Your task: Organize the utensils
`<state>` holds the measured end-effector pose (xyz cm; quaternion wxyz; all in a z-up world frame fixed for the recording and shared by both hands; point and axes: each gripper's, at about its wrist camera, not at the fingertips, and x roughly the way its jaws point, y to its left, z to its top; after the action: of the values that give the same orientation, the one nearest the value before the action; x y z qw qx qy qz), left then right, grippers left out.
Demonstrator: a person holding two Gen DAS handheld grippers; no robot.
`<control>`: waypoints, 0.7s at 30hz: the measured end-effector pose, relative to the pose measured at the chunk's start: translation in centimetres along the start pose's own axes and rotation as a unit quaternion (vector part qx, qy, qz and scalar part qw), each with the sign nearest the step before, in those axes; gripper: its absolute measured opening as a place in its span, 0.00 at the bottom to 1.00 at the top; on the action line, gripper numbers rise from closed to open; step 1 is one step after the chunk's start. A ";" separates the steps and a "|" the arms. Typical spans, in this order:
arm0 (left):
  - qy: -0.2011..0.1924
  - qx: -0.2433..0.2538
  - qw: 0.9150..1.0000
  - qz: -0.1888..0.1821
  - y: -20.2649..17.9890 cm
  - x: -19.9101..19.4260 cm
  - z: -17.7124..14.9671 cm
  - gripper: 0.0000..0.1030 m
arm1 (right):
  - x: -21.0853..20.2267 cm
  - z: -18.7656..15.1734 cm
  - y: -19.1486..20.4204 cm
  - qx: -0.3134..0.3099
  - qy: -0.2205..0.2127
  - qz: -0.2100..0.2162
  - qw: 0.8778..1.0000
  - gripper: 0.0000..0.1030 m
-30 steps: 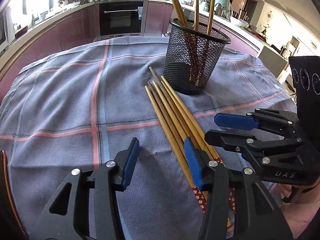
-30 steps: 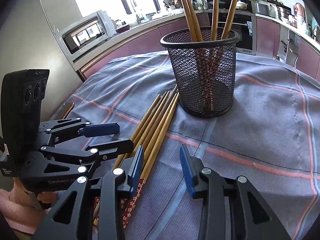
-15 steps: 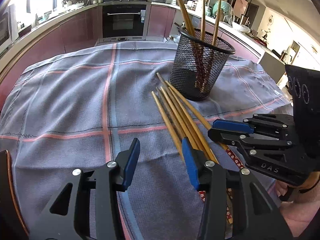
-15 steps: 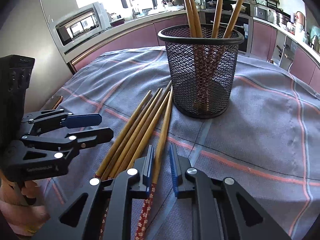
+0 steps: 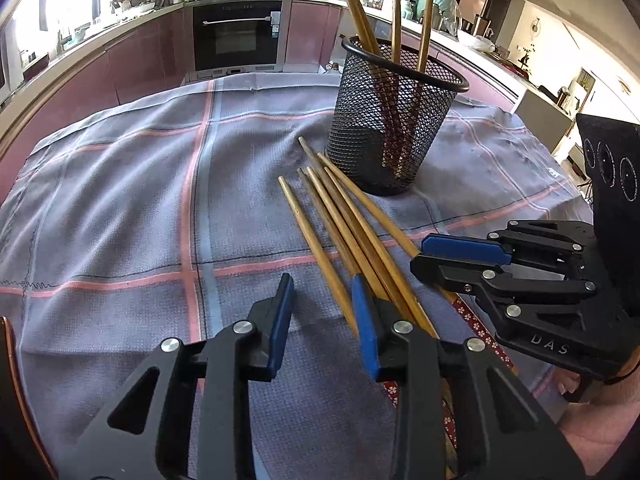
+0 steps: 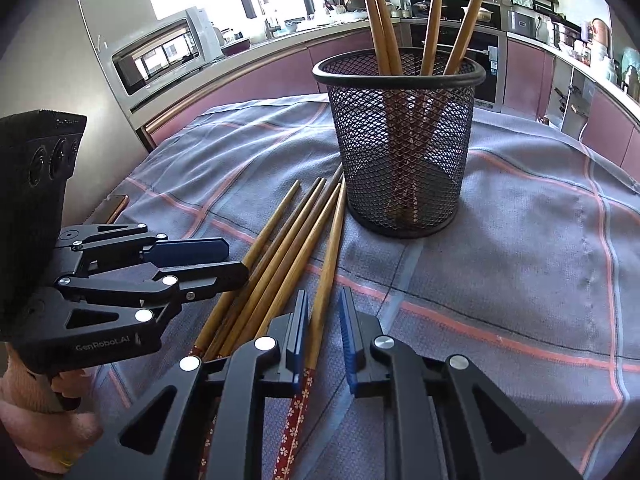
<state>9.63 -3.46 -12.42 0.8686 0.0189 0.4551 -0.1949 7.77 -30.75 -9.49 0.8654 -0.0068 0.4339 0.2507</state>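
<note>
Several wooden chopsticks [image 5: 340, 216] with red patterned ends lie side by side on the checked cloth, tips toward a black mesh cup [image 5: 394, 120] that holds more chopsticks upright. In the right wrist view the cup [image 6: 404, 140] stands ahead. My right gripper [image 6: 324, 332] straddles the rightmost chopstick [image 6: 330, 256], jaws narrowed around it with a small gap on the right side. It also shows in the left wrist view [image 5: 452, 256]. My left gripper [image 5: 322, 320] is open and empty just left of the bundle; it also shows in the right wrist view [image 6: 216, 260].
A grey-blue cloth [image 5: 120, 200] with pink lines covers the round table. A thin copper-edged object [image 6: 116, 206] lies at the table's left edge. Kitchen counters, an oven [image 5: 236, 36] and a microwave [image 6: 160, 56] stand behind.
My right gripper has moved onto the rightmost chopstick and its jaws have narrowed around it. My left gripper has drawn back a little and stays open.
</note>
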 end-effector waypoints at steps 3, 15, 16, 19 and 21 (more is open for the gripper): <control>0.003 0.001 1.000 0.001 0.2 0.3 0.4 0.29 | 0.2 0.2 0.1 -0.004 -0.001 -0.005 1.000 0.14; 0.008 -0.017 1.000 0.009 0.8 0.9 1.4 0.13 | 1.3 1.6 0.7 -0.018 0.005 -0.021 1.000 0.09; 0.008 -0.022 1.000 0.008 0.9 0.9 1.5 0.14 | 1.3 1.7 0.6 -0.017 0.005 -0.020 1.000 0.09; 0.009 -0.025 1.000 0.010 1.0 1.4 2.0 0.15 | 1.6 2.0 0.5 -0.014 0.005 -0.022 1.000 0.09; 0.010 -0.026 0.999 0.015 1.0 1.7 2.4 0.15 | 1.8 2.2 0.5 -0.014 0.005 -0.023 1.000 0.09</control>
<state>12.70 -3.58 -12.48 0.8671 0.0045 0.4682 -0.1700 10.12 -29.05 -9.36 0.8685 -0.0306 0.4344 0.2368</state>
